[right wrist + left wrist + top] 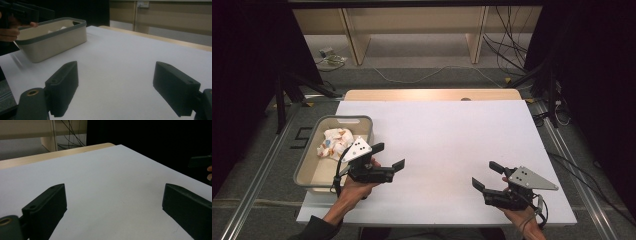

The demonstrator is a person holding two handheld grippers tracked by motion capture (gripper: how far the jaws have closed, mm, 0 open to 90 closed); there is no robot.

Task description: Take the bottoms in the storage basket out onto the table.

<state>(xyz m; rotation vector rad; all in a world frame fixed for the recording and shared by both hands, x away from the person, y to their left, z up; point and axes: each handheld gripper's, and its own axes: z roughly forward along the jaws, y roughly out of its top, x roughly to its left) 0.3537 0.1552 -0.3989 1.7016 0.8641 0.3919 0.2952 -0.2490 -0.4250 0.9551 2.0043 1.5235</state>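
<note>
At the near edge of the surface (447,150), 2 grippers are held just above the white top. The right gripper (488,176) sits toward the near right corner, its jaws spread wide with nothing between them. The left gripper (388,156) hovers nearer the left edge, just beside the tub (312,172), and its jaws also stand wide and hold nothing.

Farther back along the left edge, the tub hangs partly over the side of the surface. In its far half lies a crumpled wad of paper (334,142), white with some orange and blue marks.

The wad is likely very light and soft, so it should crush easily and spring back a little. A pinch across its bulk, from above, looks safest, since loose folds at the rim could tear or slip free.

From the right gripper view, the wall of the tub (53,41) hides most of the paper. Whether it is 1 piece or several cannot be made out.
</note>
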